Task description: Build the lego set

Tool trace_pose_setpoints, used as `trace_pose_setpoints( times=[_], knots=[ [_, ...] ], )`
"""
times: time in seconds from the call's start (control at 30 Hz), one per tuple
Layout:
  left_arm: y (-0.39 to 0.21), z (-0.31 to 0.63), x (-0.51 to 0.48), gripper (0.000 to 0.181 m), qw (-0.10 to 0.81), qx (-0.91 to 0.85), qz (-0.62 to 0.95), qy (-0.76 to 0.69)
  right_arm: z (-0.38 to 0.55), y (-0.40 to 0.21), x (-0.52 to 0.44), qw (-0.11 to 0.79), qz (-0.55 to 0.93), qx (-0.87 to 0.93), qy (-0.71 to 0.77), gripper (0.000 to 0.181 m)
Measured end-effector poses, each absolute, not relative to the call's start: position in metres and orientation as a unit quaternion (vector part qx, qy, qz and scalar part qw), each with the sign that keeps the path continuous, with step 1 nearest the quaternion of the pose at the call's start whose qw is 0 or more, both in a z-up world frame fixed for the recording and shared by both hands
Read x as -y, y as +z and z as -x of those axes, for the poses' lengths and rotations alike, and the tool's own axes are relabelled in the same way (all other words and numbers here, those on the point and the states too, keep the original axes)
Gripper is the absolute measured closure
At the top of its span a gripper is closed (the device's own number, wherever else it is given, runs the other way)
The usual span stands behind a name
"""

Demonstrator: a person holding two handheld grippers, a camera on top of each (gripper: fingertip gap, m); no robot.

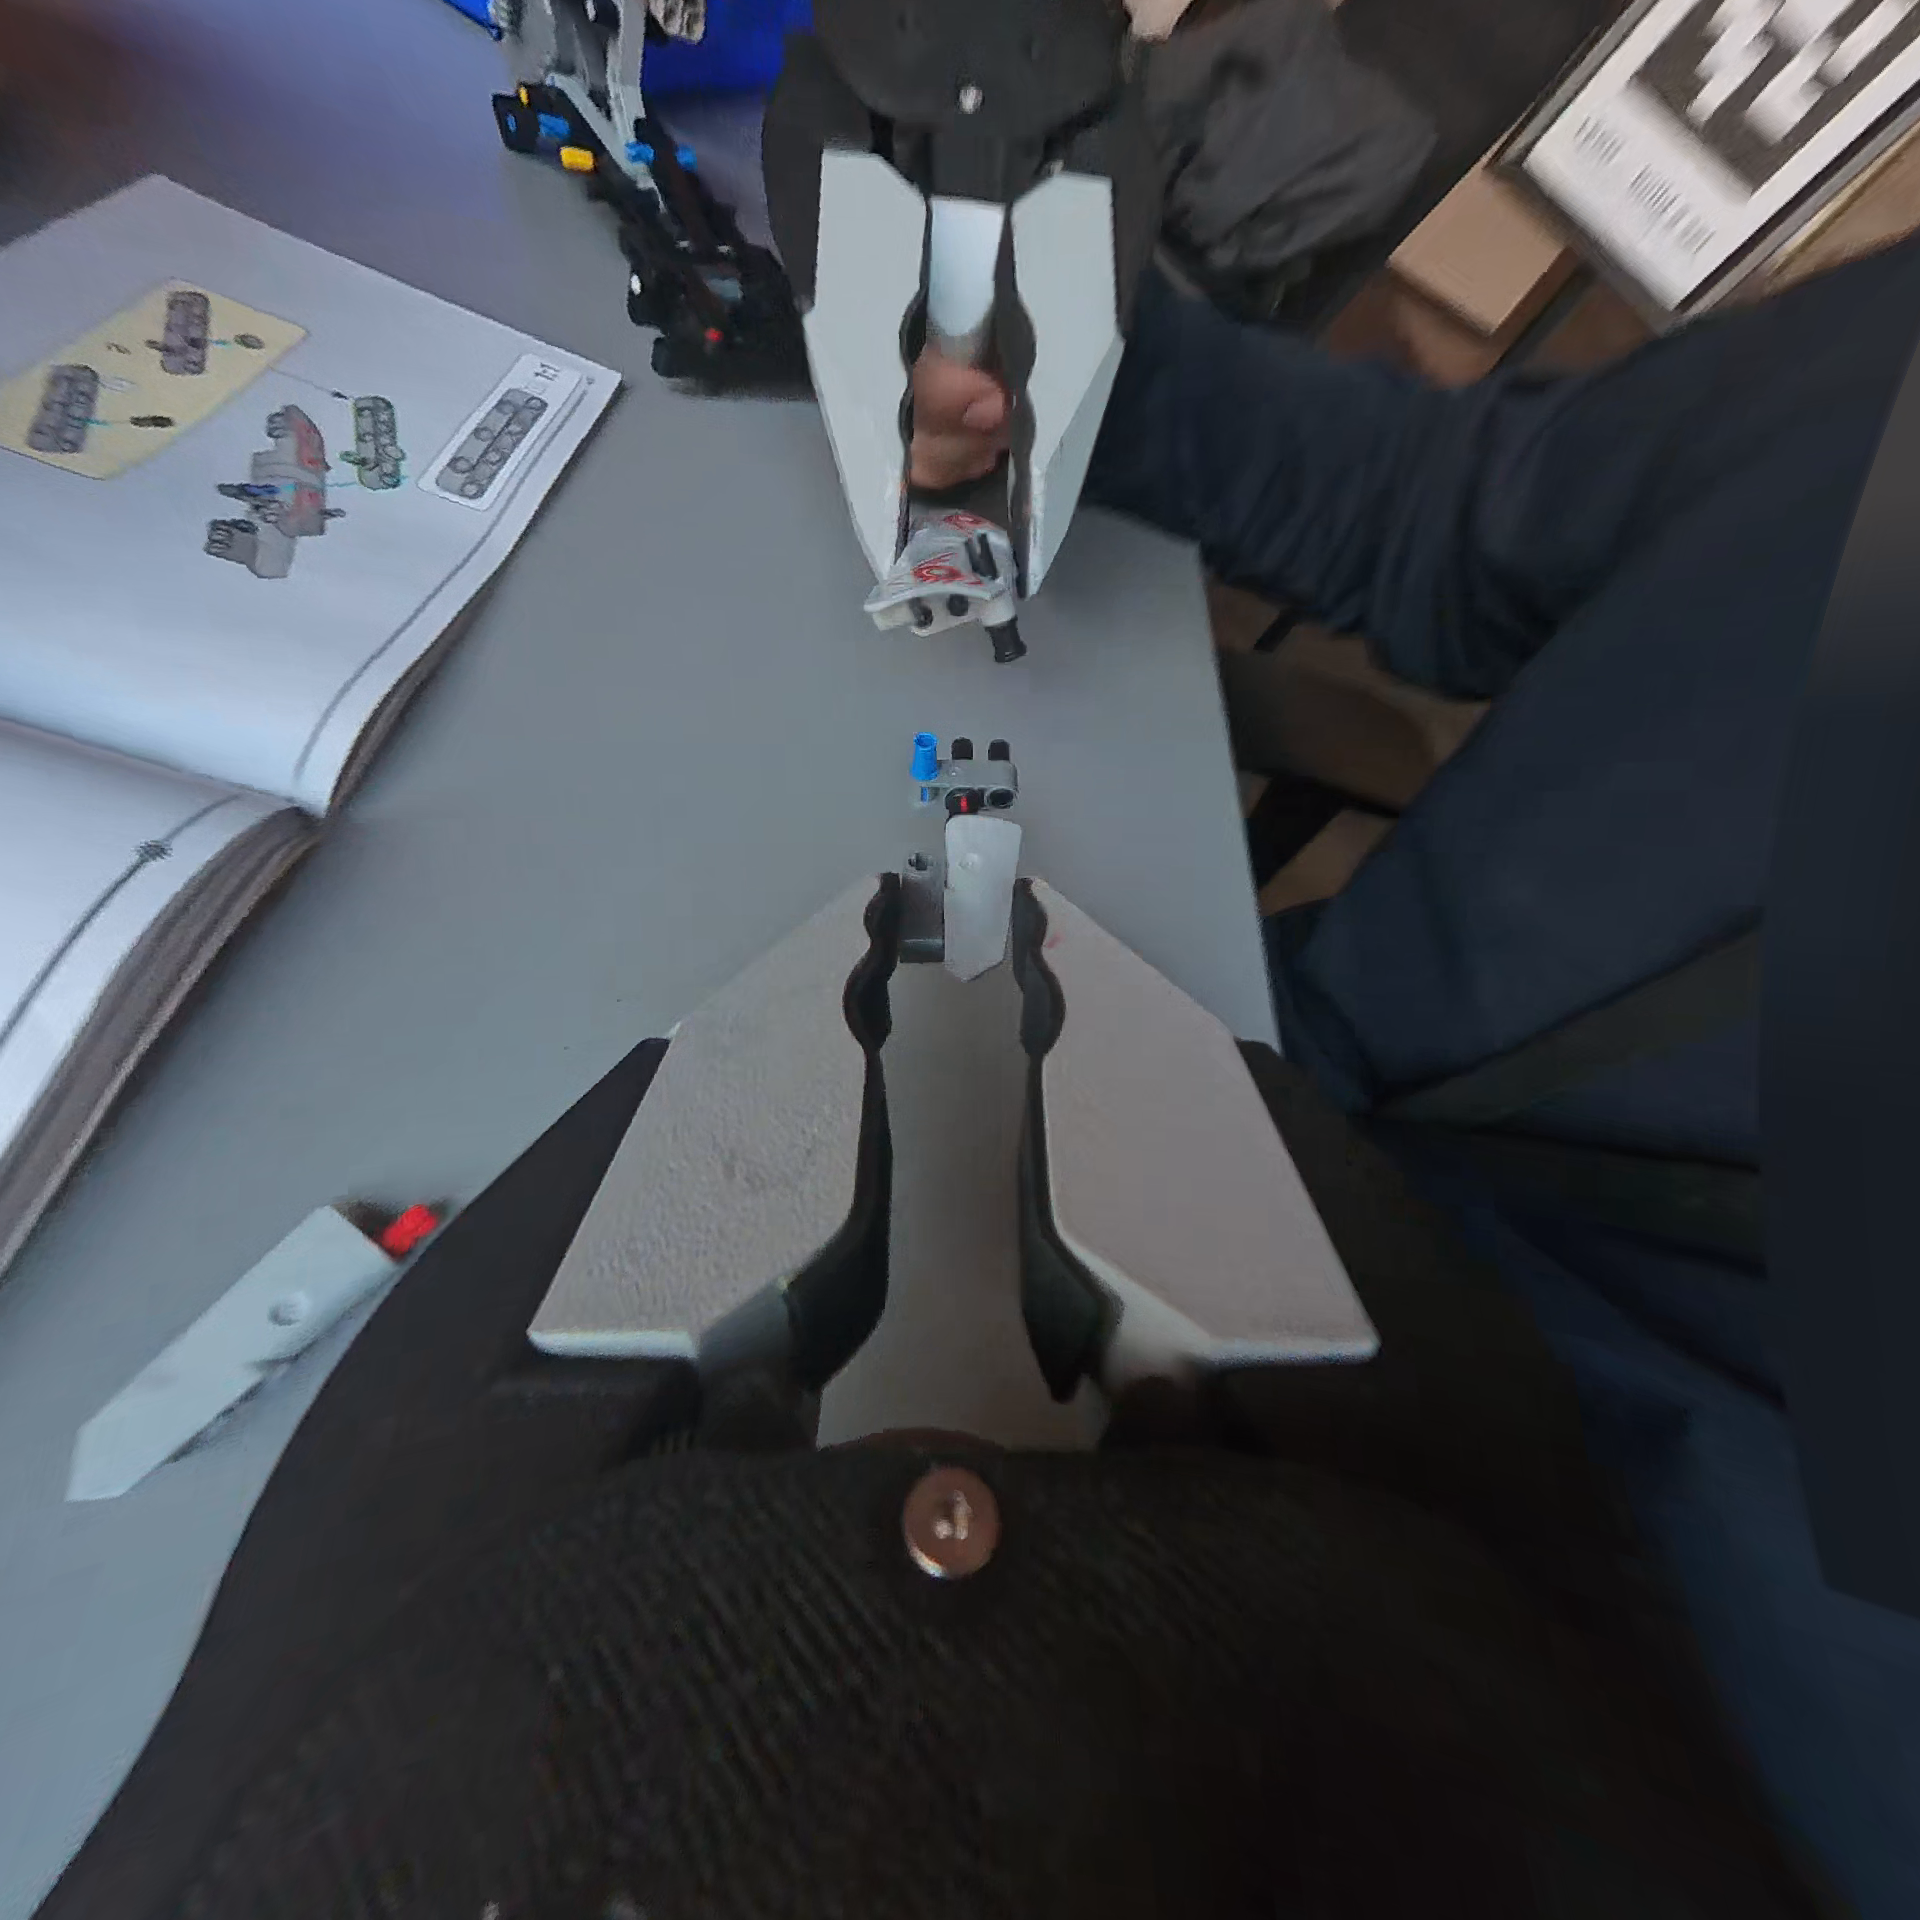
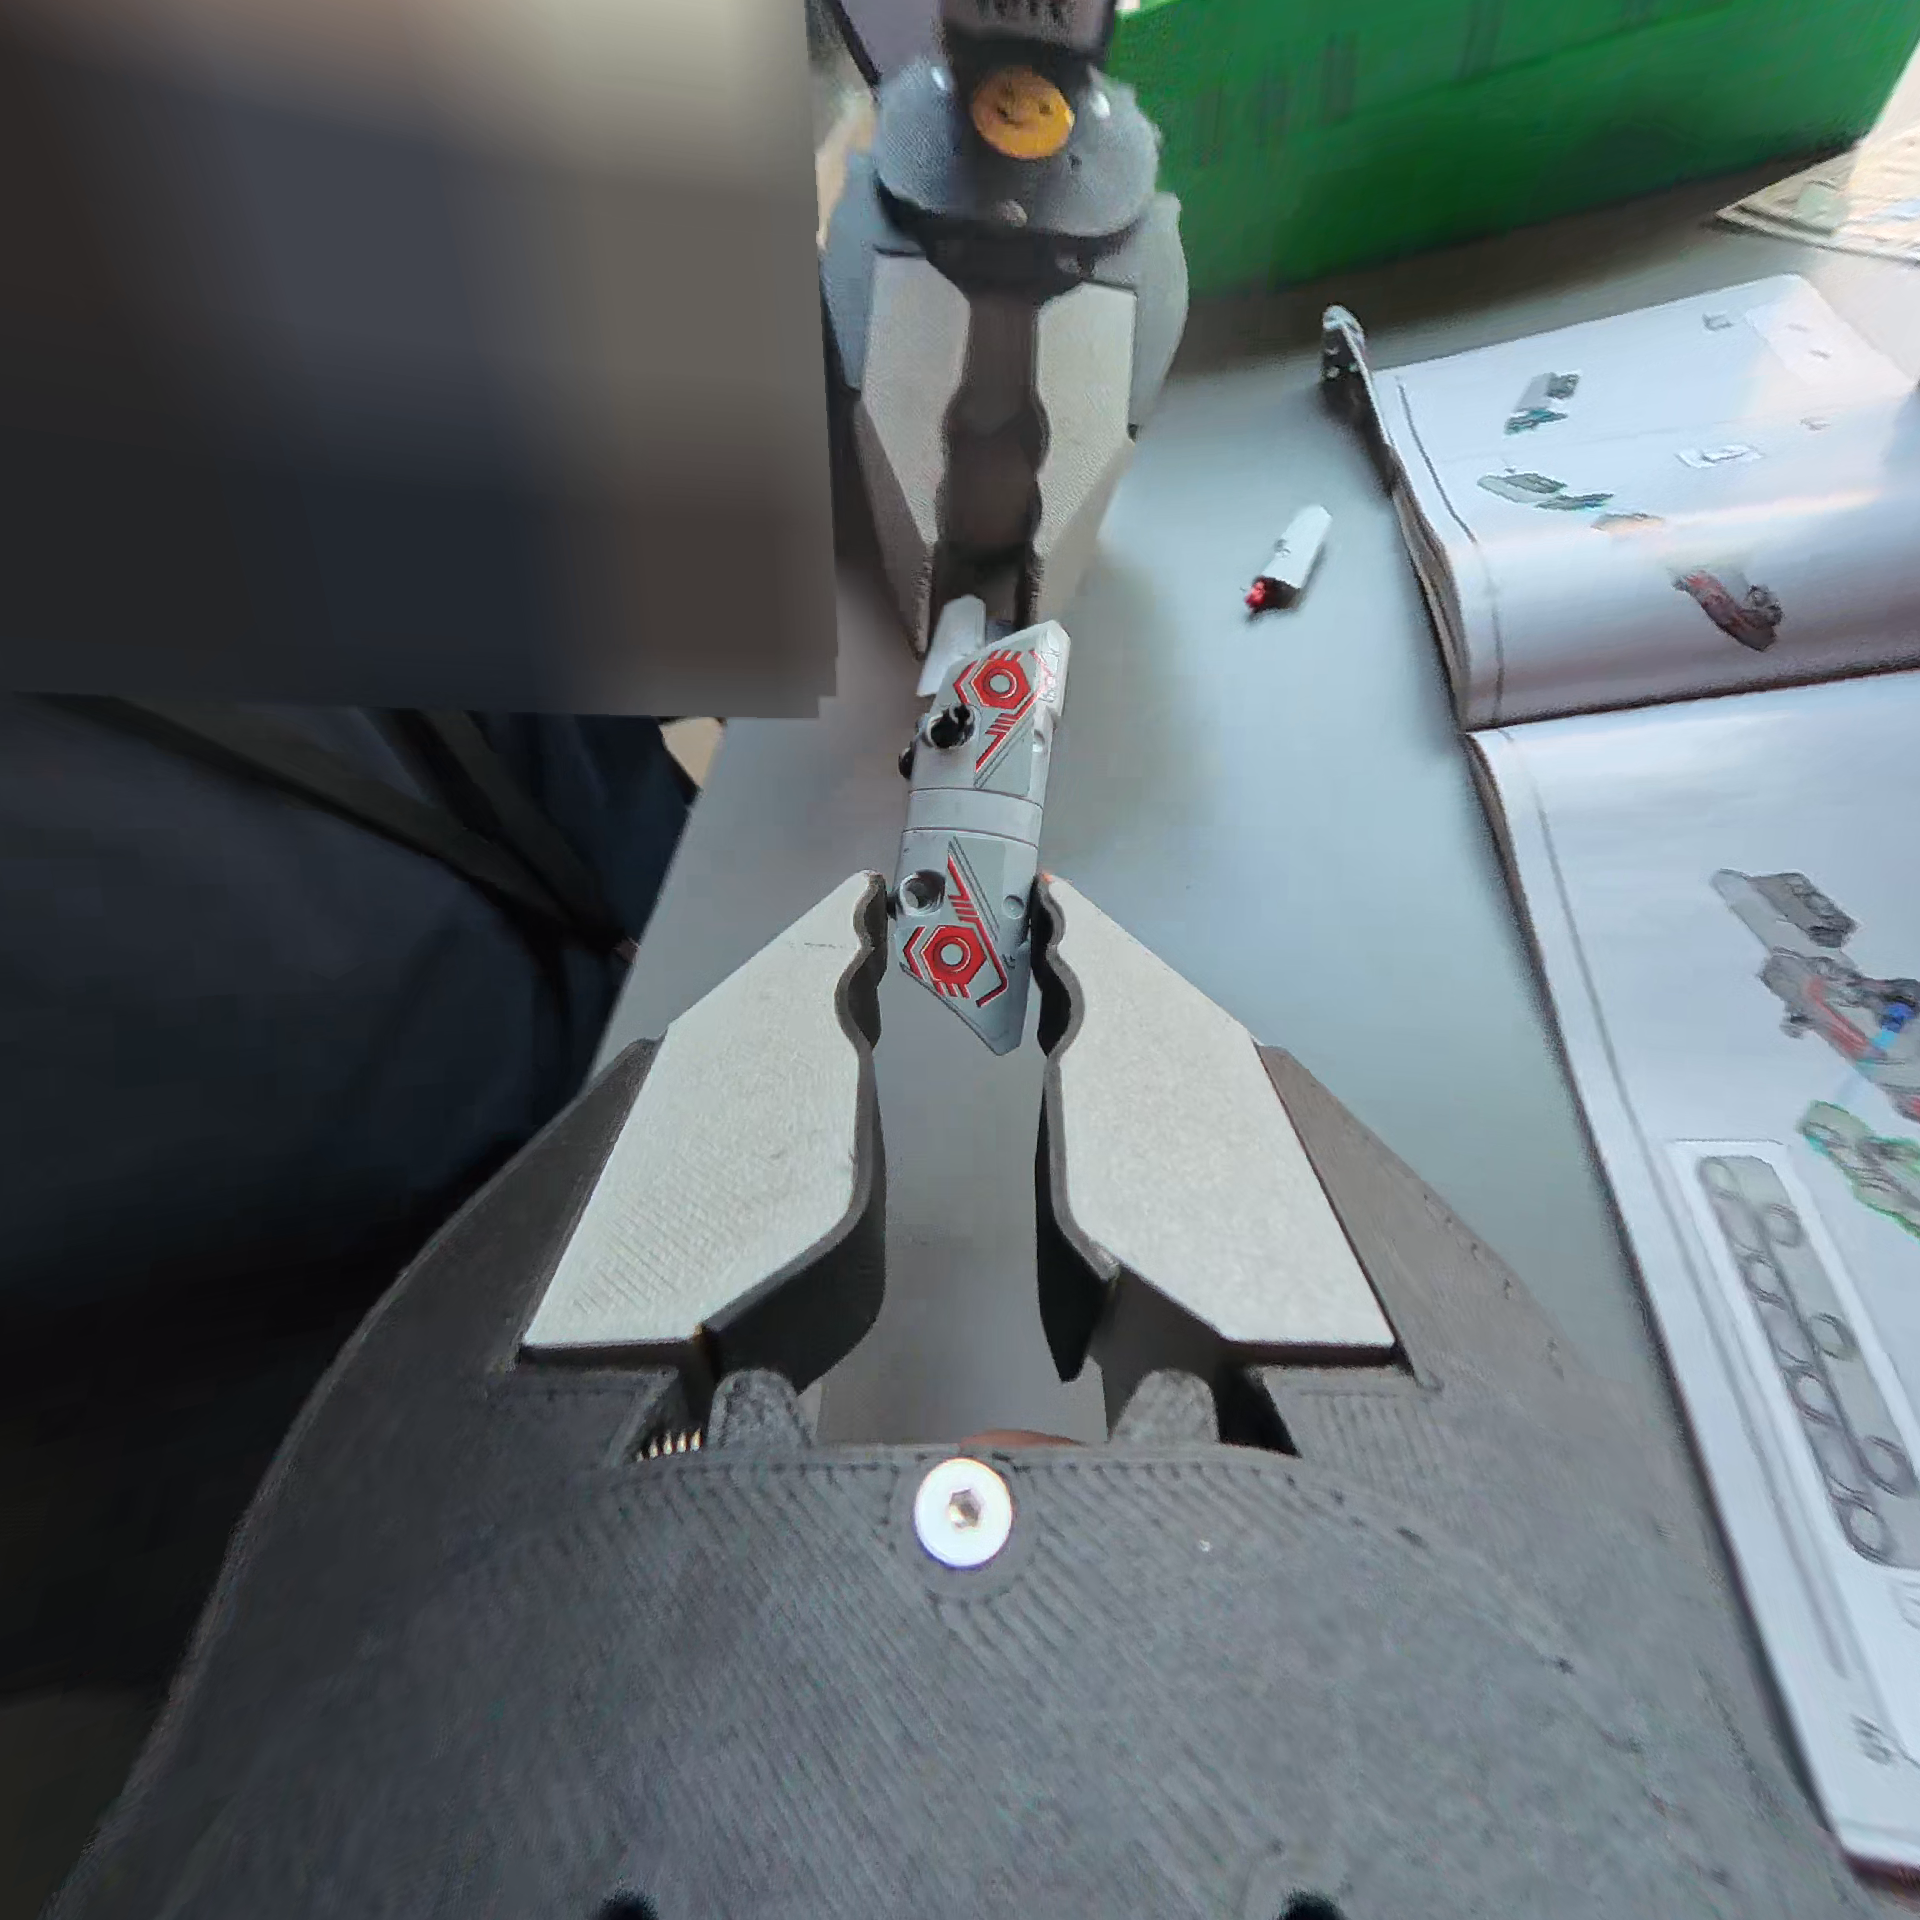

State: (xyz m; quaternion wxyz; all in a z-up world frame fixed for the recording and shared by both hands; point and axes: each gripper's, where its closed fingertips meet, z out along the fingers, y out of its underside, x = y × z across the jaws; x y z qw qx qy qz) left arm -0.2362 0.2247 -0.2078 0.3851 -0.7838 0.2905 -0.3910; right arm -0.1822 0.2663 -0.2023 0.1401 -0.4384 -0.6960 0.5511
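Observation:
In the left wrist view my left gripper [image 1: 954,904] is shut on a small grey panel assembly [image 1: 977,883]. A short beam with a blue pin [image 1: 924,756] and two black pins sticks out of its tip. Facing it, a short gap away, my right gripper [image 1: 961,561] is shut on a grey panel piece with red decals [image 1: 940,577]. In the right wrist view my right gripper [image 2: 961,914] holds that decal piece [image 2: 971,831] by its near end. Its far end almost meets the left gripper [image 2: 982,613] and the small grey assembly [image 2: 951,644].
An open instruction booklet [image 1: 260,520] lies left of the grippers; it also shows in the right wrist view [image 2: 1662,540]. A part-built black and grey model [image 1: 665,239] stands at the back. A loose grey panel with a red pin [image 1: 239,1340] [image 2: 1294,556] lies on the grey table [image 1: 644,790]. A green box [image 2: 1455,125] stands behind. A navy sleeve [image 1: 1455,499] lies along the table edge. My right fingertips sit around 8 centimetres from my left ones.

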Motion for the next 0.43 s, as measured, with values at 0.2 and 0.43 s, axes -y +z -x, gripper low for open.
trace_pose_setpoints(
  times=[0.2,0.43],
  knots=[
    [-0.197,0.239,-0.226,0.163,0.354,-0.213,0.769,-0.488,0.182,-0.193,-0.27,0.061,0.462,0.636,0.615,0.157],
    [-0.193,0.237,-0.227,0.163,0.324,-0.166,0.756,-0.544,0.185,-0.193,-0.266,0.014,0.478,0.609,0.633,0.157]
  ],
)
